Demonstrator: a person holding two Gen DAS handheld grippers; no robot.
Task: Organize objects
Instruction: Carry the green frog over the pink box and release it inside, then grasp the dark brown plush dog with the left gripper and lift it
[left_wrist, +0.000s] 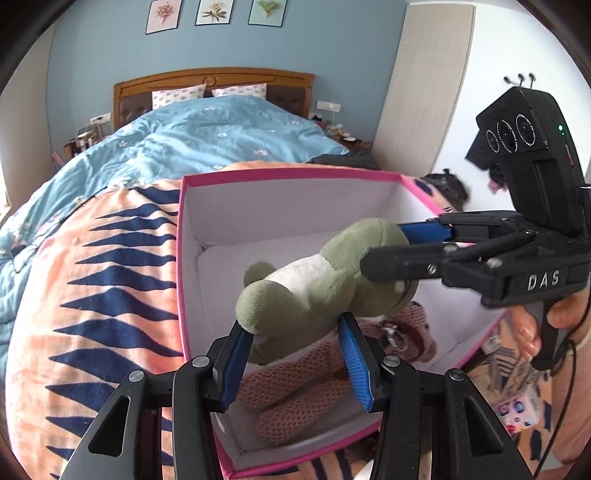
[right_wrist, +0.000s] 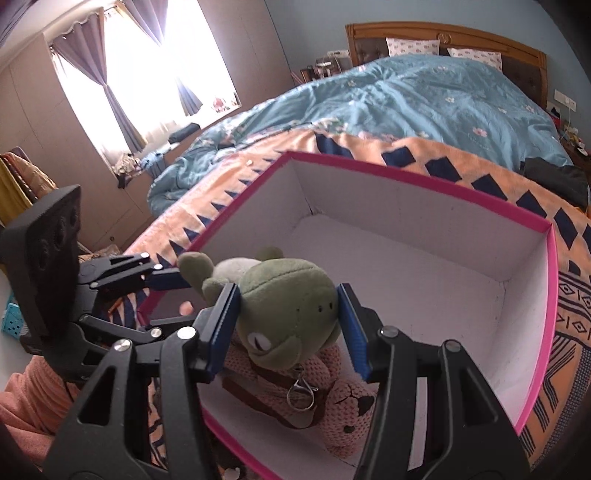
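While the green plush frog (left_wrist: 317, 280) hangs in the air above the open pink-rimmed box (left_wrist: 295, 177), both grippers are at it from different sides. In the left wrist view the left gripper (left_wrist: 295, 354) has its blue pads (left_wrist: 236, 365) spread to either side of the toy's lower end — the left pad touches a green foot, the right pad looks just clear of the body, so the jaws read as released rather than clamped. The right gripper (left_wrist: 402, 247) reaches in from the right of that view, and its fingers are pressed against the frog's head; the right wrist view shows the same head (right_wrist: 291, 310) squeezed between the two blue pads (right_wrist: 225, 325) of the right gripper (right_wrist: 288, 332), clenched on the toy. From there the left gripper (right_wrist: 173, 291) comes in at the left, its fingers around the frog's feet. Inside the box, on its white floor and directly below the frog, lies a pink knitted bear (right_wrist: 295, 398) with a brown strap and a metal clasp (right_wrist: 301, 395) — face up toward the near wall. The box sits on an orange blanket with navy triangles (left_wrist: 103, 288), spread over a bed with a blue flowered quilt (left_wrist: 207, 129).
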